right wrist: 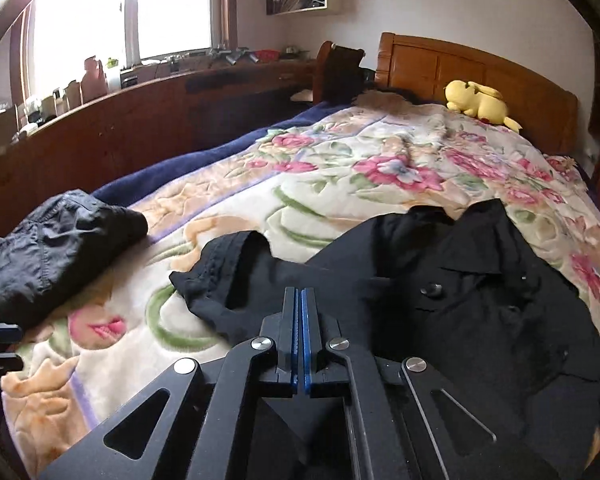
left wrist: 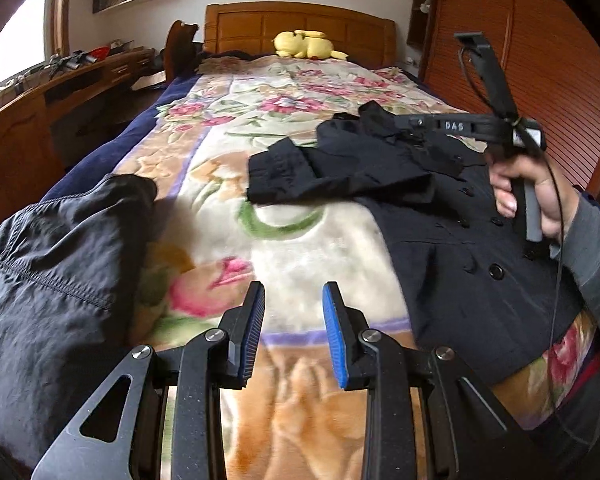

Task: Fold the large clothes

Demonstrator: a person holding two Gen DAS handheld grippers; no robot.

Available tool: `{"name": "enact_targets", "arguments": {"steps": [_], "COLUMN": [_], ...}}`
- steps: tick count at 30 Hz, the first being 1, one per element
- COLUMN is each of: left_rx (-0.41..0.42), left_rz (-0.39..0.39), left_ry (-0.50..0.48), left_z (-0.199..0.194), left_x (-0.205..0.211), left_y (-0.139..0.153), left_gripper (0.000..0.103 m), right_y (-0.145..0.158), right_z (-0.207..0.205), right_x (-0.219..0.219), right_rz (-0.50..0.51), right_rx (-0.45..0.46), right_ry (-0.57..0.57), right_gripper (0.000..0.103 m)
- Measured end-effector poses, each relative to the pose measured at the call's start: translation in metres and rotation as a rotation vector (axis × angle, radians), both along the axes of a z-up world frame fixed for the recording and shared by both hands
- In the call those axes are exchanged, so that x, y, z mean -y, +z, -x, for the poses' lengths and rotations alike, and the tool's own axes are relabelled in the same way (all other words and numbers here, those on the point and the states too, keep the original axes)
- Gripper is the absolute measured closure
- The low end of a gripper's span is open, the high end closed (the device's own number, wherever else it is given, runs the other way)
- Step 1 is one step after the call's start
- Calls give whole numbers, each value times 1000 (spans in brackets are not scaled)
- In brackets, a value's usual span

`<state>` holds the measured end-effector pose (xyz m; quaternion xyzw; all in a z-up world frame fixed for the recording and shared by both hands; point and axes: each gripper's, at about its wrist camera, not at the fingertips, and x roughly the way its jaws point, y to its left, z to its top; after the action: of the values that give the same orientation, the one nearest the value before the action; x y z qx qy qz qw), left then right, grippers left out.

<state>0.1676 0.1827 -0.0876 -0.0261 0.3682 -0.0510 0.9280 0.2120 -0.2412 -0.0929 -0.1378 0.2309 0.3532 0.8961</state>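
Your black coat [right wrist: 460, 300] lies spread on the bed [right wrist: 340, 184], one sleeve [left wrist: 320, 168] folded across; most folding remains. Your left tool [left wrist: 294, 300] stands apart, empty; your right tool [right wrist: 299, 300] is pressed together on nothing.

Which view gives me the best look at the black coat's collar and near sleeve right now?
The right wrist view: the black coat fills it, its collar and the sleeve lying unobstructed beyond the shut right gripper. The left wrist view shows the coat off to the side, partly hidden by the hand.
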Motion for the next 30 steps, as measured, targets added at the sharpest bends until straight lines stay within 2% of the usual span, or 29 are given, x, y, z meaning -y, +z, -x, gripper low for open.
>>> {"name": "enact_targets", "arguments": {"steps": [4,9,10,11,13,14,16,22,24,25,26,27,30], "left_rx": [0,-11,-14,-16,-23,-27,-37,-56,-58,-58,-58,-59,-58], "left_rz": [3,5,6,8,11,12,12,8,11,12,11,10,5], "left_ry": [-19,-29,-29,-28,-27,-25,-22,-22,-23,-23,-23,-24,-31], "left_z": [-2,-6,-6,-7,-6,-6,-7,-6,-5,-5,-4,-5,-3], "left_x": [12,21,22,23,22,21,19,16,15,15,15,15,15], "left_y": [1,-3,-4,-5,-8,-10,-14,-21,-22,-22,-22,-22,-22], "left_gripper": [72,72,72,72,72,72,72,72,72,72,72,72,72], "right_y": [-2,-12,-13,-16,-24,-28,-37,-58,-62,-63,-62,-60,-48], "right_z": [6,10,7,5,1,-1,-7,-20,-25,-28,-31,-32,-29], "right_x": [8,-7,-12,-17,-29,-37,-52,-91,-98,-101,-100,-100,-86], "right_rz": [31,63,73,77,83,92,124,247,278,290,292,281,200], "right_rx": [-1,-19,-25,-29,-46,-59,-77,-90,-77,-74,-72,-73,-56], "right_ry": [9,27,35,46,73,85,96,109,96,88,79,79,100], "right_gripper": [102,99,86,64,40,35,34,34,46,67,93,98,100]}}
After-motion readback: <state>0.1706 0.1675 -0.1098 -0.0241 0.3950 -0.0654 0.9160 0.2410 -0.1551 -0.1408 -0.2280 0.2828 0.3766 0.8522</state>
